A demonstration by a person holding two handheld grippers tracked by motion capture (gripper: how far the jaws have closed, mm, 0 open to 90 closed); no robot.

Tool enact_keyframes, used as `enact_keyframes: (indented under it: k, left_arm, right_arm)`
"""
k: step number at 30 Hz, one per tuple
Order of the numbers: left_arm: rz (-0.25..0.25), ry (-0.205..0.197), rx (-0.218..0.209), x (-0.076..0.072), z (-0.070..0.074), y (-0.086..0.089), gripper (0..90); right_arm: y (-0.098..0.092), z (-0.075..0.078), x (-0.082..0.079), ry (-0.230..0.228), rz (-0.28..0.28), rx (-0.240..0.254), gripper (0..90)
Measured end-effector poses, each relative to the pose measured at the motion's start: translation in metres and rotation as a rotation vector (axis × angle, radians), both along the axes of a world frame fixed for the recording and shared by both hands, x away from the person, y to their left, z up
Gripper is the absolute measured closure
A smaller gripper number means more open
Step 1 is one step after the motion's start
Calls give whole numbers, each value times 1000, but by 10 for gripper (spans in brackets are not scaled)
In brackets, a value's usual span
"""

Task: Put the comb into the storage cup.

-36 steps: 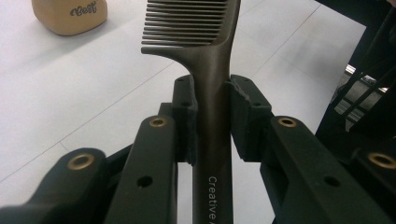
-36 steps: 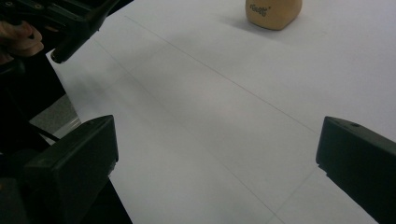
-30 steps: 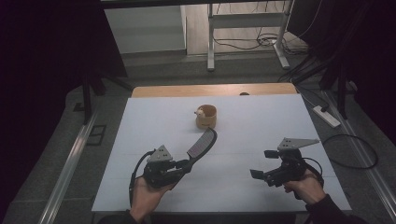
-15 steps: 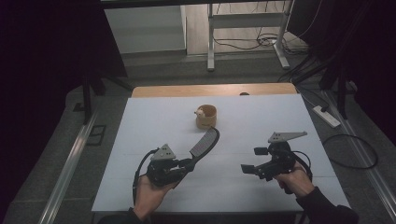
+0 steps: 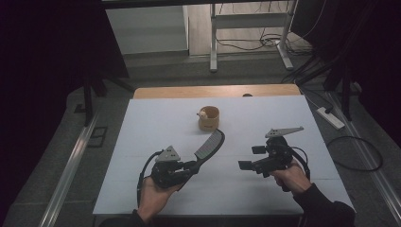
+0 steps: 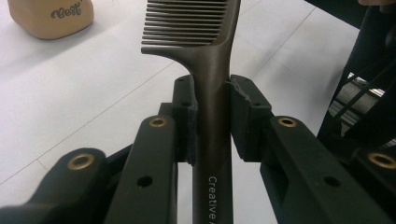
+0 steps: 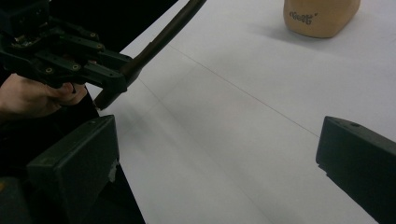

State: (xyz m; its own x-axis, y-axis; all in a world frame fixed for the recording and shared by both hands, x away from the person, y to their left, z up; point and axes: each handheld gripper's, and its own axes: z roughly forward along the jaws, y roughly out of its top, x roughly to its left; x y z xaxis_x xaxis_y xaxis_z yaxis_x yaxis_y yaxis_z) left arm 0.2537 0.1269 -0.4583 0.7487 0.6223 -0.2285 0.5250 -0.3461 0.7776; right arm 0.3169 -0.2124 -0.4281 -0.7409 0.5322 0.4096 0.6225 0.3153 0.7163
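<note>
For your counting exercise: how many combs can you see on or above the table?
1. The comb is clamped by its handle in the left gripper, its teeth pointing toward the cup. Nothing seems hidden.

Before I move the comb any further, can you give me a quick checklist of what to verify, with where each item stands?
1. Left gripper clamped on the comb handle: ok, pads press both sides.
2. Comb straight between the jaws: ok in the left gripper view.
3. Right gripper free: ok, jaws wide apart, nothing between.
4. Cup upright on the white table: ok.
5. Comb teeth apart from the cup: ok, a gap shows.
6. What is inside the cup: cannot tell.
</note>
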Motion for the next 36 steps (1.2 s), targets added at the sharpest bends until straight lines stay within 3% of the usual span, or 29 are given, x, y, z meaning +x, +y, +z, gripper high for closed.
enact_keyframes:
  k: [17,24,36]
  left_arm:
    - [-26,-23,-9,-1,1,-7,720]
    - [-34,-32,-18,-3,0,-10,720]
    - [-46,-43,-20,-7,-1,-15,720]
  right_arm:
    - [33,8,8,-12,45,-21,0]
    - [43,12,13,7,52,-6,0]
    - [62,10,19,44,69,-20,0]
